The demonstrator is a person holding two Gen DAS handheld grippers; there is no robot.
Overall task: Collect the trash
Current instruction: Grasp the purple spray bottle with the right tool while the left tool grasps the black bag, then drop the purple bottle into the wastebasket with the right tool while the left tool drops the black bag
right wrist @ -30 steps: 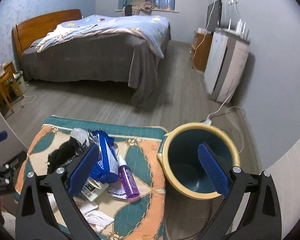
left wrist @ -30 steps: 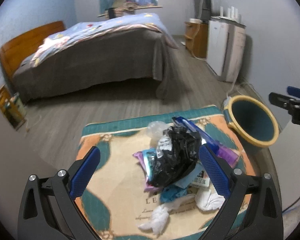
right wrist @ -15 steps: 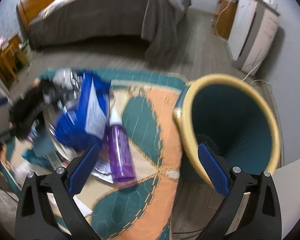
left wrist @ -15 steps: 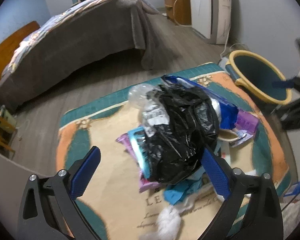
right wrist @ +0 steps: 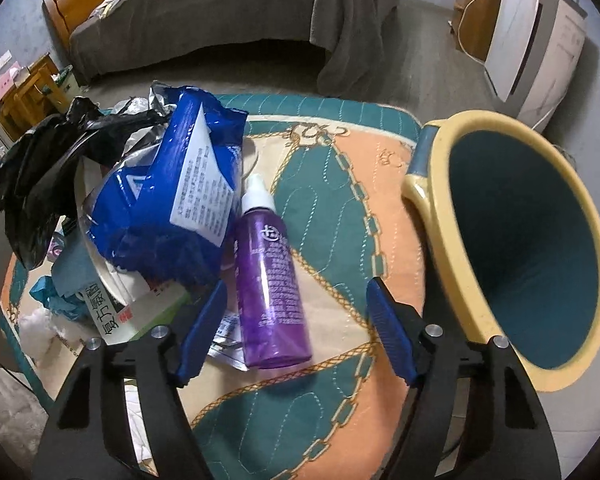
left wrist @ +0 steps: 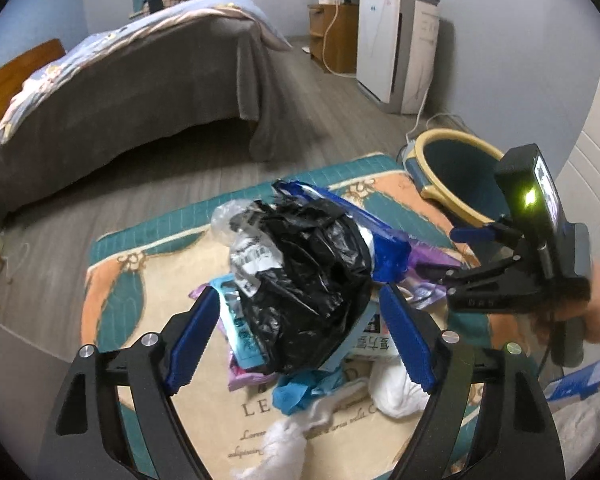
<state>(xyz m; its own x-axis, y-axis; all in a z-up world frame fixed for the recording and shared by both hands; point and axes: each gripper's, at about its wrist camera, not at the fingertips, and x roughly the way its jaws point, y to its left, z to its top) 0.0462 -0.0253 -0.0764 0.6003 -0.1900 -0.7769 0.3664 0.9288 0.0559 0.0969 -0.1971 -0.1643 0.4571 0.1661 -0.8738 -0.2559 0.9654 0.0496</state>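
**Both sets of jaws being narrowed over the trash pile**

The left gripper (left wrist: 298, 336) is being held with its jaws straddling a crumpled black bag (left wrist: 312, 280); they have just been closing, yet the pads are not seen pressing it. The right gripper (right wrist: 296, 332) is being held partly open, also just closing, around the base of a purple bottle (right wrist: 270, 280) lying on the patterned mat (right wrist: 340, 208), untouched. Only the right view is showing the bottle fully, beside a blue packet (right wrist: 172, 200). Only the left view is showing white tissues (left wrist: 396, 388), the right tool and a hand (left wrist: 598, 312). A yellow-rimmed bin (right wrist: 452, 264) is standing just beside the mat.
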